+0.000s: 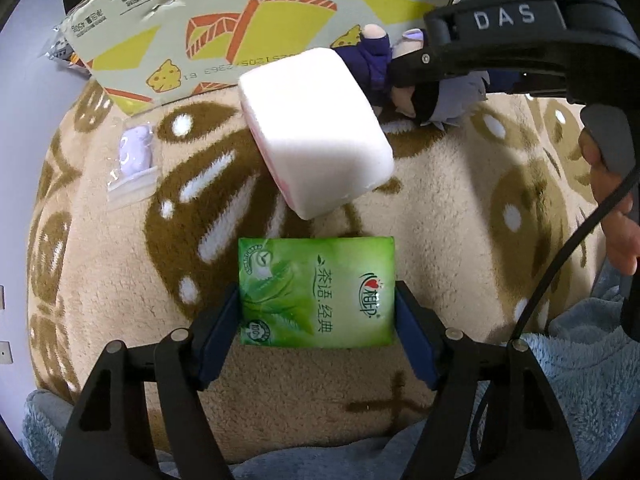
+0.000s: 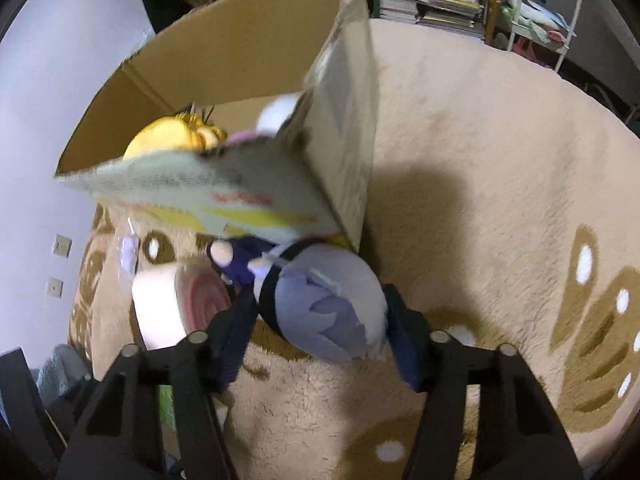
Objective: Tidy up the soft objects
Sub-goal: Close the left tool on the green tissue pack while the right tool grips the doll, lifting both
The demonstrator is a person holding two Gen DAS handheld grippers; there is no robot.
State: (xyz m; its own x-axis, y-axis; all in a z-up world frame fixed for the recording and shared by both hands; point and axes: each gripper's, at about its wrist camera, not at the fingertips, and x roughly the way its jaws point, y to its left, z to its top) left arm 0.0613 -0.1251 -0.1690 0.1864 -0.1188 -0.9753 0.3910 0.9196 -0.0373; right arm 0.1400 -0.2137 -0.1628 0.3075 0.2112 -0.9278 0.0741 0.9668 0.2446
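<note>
My left gripper (image 1: 317, 316) is shut on a green tissue pack (image 1: 316, 292), held just above the beige blanket. Beyond it lies a white soft block (image 1: 312, 132) with a pink edge, also seen in the right wrist view (image 2: 172, 304). My right gripper (image 2: 320, 316) is shut on a purple-grey plush doll (image 2: 320, 300), held beside the near corner of the cardboard box (image 2: 340, 128). The doll (image 1: 400, 76) and the right gripper (image 1: 424, 76) show at the top right of the left wrist view. A yellow plush (image 2: 172, 136) lies inside the box.
The box wall (image 1: 240, 20) with yellow and orange print stands at the back. A clear zip bag with a lilac item (image 1: 134, 156) lies at left on the blanket (image 1: 460, 208). A blue fleece (image 1: 580, 380) lies at the near right. Shelves with books (image 2: 448, 4) stand far back.
</note>
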